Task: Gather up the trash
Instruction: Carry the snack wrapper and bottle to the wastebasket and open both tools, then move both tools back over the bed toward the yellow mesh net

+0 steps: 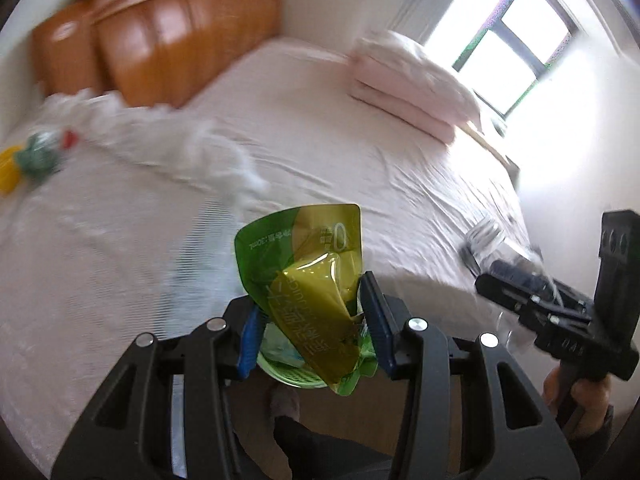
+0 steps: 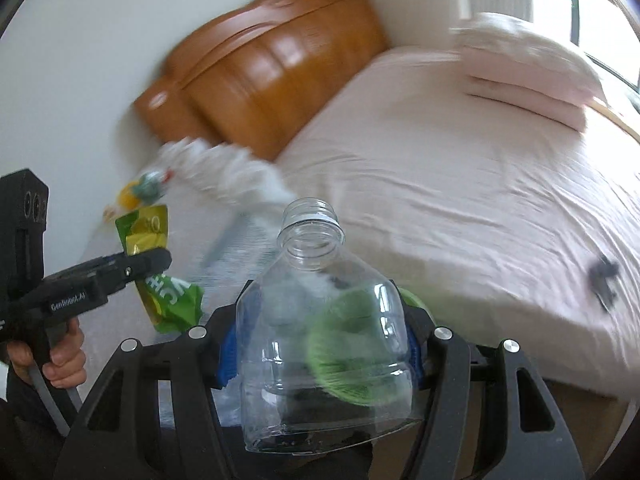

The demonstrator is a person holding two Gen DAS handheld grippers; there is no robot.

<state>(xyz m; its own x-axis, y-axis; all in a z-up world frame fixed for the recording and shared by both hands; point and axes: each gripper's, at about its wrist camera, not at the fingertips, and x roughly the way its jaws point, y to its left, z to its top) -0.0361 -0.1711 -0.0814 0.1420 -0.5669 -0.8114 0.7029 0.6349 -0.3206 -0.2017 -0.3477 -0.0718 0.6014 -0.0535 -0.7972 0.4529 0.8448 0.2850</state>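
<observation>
A pink-sheeted bed with a wooden headboard is seen; loose trash lies near its headboard-side edge. A clear uncapped bottle is clamped by the right gripper, a crumpled green-yellow juice pouch by the left gripper, over a green basket holding scraps.
</observation>
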